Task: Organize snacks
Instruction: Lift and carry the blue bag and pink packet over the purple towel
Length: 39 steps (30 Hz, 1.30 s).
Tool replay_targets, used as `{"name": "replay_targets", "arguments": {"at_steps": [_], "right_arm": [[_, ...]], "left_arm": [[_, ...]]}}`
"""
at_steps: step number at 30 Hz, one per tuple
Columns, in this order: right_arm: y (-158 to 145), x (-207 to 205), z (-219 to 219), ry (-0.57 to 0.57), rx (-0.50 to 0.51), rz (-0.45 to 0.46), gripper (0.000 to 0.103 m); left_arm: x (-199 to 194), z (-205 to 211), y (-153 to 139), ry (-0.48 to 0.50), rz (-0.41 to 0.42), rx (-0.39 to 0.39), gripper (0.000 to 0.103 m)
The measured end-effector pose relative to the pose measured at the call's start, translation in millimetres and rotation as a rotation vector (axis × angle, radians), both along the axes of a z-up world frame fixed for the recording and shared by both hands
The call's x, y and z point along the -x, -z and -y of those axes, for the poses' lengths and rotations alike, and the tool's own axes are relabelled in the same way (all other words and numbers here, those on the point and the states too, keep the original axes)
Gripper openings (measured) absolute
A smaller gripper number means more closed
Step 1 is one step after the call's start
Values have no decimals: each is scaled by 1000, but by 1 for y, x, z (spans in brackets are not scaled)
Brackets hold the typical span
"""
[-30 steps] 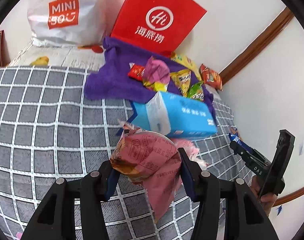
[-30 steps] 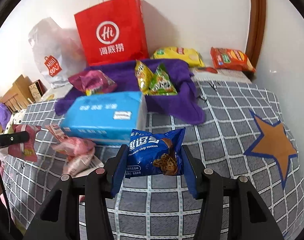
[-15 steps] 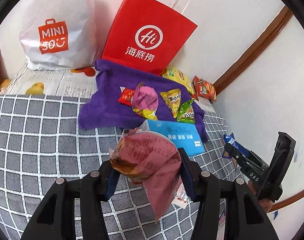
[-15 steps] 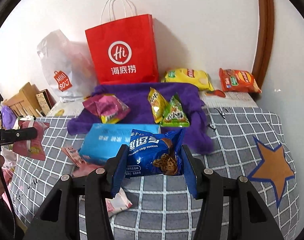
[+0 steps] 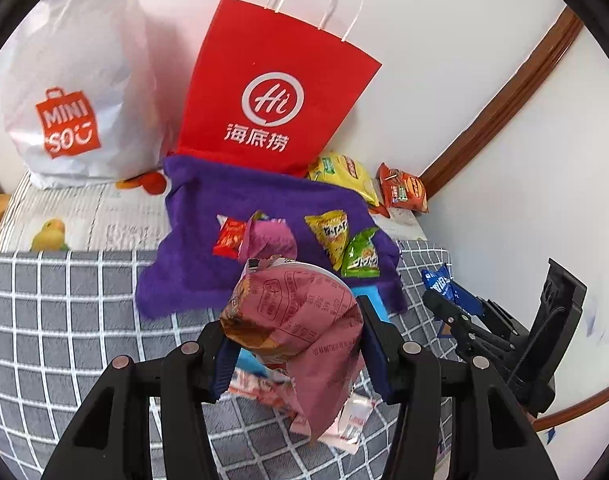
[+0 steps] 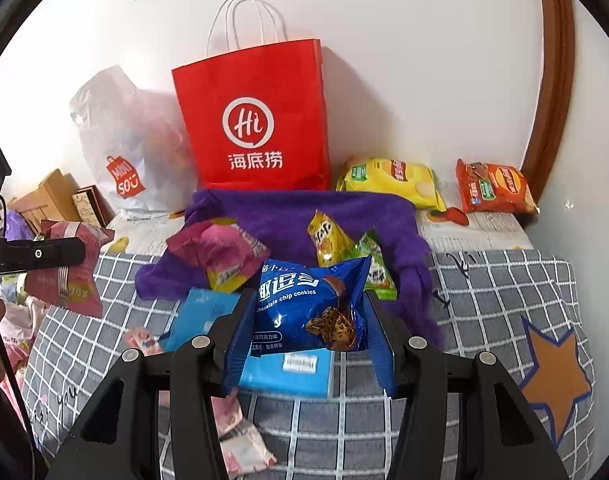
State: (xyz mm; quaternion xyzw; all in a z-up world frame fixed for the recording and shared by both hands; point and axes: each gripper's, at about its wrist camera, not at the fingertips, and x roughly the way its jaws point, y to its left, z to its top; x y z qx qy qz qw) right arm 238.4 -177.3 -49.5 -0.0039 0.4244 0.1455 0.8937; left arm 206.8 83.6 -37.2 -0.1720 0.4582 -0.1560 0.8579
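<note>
**A:** Snacks first, by the left wrist view: our left gripper (image 5: 294, 340) was clamped on the pink packet (image 5: 300, 320), held clear above the checked cover (image 5: 64, 300), short of the purple cloth (image 5: 208, 208).

**B:** By the right wrist view, our right gripper (image 6: 308, 332) gripped the blue cookie packet (image 6: 310, 312) over the blue box (image 6: 288, 372). We judged it best to set each down on bare cloth, apart from the packets already there.

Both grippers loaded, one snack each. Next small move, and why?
Probably carry both forward over the purple cloth and set them down there. The left gripper is clamped on the pink packet, the right gripper on the blue cookie packet, both clear of the bed. Several snacks already lie on that cloth, with bare purple at its back for more.
</note>
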Motion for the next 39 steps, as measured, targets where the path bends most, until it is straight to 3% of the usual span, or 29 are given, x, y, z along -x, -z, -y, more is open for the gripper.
{"name": "replay_targets", "arguments": {"at_steps": [22, 29, 39], "right_arm": [[-21, -107, -30, -33, -38, 33, 52], [-8, -122, -42, -49, -53, 19, 52], [9, -131, -44, -59, 5, -10, 52]], "left_arm": [[-90, -2, -1, -40, -7, 8, 51], [-99, -14, 15, -61, -19, 12, 51], [-106, -20, 26, -67, -34, 7, 51]]}}
